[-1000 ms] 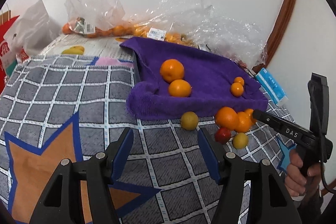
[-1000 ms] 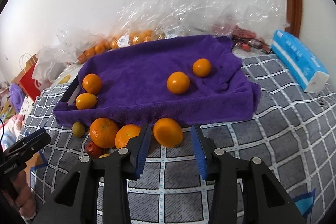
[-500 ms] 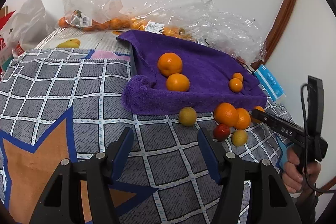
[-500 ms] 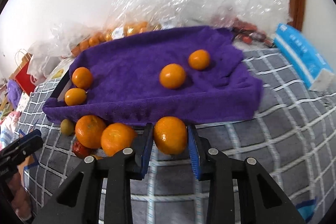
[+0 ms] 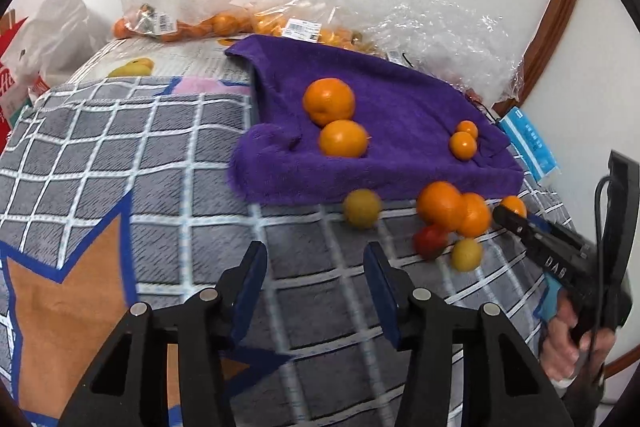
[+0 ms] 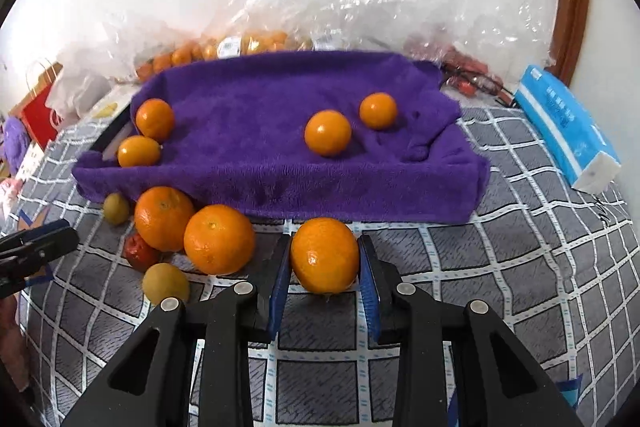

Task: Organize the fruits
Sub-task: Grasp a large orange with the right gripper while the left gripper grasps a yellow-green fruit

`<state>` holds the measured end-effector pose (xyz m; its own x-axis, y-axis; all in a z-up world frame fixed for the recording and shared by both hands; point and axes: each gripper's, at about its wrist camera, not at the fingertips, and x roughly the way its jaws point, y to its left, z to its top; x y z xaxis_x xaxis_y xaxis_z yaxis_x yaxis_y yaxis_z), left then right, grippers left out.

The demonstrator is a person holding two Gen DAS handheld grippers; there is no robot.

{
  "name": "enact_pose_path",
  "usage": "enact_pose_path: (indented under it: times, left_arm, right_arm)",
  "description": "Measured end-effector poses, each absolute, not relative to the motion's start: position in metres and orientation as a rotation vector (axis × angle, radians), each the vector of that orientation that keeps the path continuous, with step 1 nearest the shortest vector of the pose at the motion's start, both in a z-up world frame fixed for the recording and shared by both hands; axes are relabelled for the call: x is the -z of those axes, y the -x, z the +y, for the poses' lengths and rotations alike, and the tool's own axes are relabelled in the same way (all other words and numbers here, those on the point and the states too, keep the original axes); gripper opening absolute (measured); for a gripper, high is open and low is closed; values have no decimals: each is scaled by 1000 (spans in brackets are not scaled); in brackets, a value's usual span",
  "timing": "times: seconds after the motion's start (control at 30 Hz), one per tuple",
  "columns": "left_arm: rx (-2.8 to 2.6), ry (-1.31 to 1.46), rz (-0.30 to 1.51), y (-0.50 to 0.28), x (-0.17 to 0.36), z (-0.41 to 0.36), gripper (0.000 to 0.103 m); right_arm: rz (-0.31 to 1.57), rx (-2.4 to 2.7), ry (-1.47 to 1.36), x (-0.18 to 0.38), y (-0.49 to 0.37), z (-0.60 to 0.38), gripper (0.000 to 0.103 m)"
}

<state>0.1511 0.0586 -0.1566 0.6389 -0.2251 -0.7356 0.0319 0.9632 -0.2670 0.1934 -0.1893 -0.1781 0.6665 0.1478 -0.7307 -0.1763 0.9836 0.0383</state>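
A tray draped in a purple towel [image 6: 280,147] holds several oranges [image 6: 328,133]. In front of it on the checked cloth lie two oranges [image 6: 218,239], a red fruit [image 6: 138,253] and two yellow-green fruits [image 6: 165,283]. My right gripper [image 6: 325,259] is shut on one orange [image 6: 325,255], its blue pads touching both sides, just in front of the tray. My left gripper [image 5: 316,267] is open and empty, short of a yellow-green fruit [image 5: 362,207]. The right gripper shows in the left wrist view [image 5: 506,215] by the fruit cluster [image 5: 452,211].
Clear plastic bags of oranges [image 5: 224,23] lie behind the tray against the wall. A blue tissue pack [image 6: 568,131] lies right of the tray. A red paper bag [image 6: 38,107] stands at far left. The checked cloth [image 5: 100,147] covers the surface.
My right gripper moved forward around the loose orange and closed on it. My left gripper drifted slightly closer to the fruits and stayed open.
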Motion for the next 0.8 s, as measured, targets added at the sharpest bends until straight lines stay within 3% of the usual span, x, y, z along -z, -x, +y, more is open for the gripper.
enact_pose_path:
  times: [0.43,0.53,0.57,0.8]
  left_arm:
    - [224,136,855,-186,163,24,46]
    - [203,147,866,-187,166,27,27]
    - [207,156,865,-189,166,27,24]
    - [190,180,872,-189,167,28,24]
  right_arm:
    - [778,-183,-77,172,-191,-209,32]
    - [762,-187,-109,170,-189,-214,32]
    - [756,-189,-120,169,-189,-216,32]
    - [750,-189,-143,170,-188,-219,32]
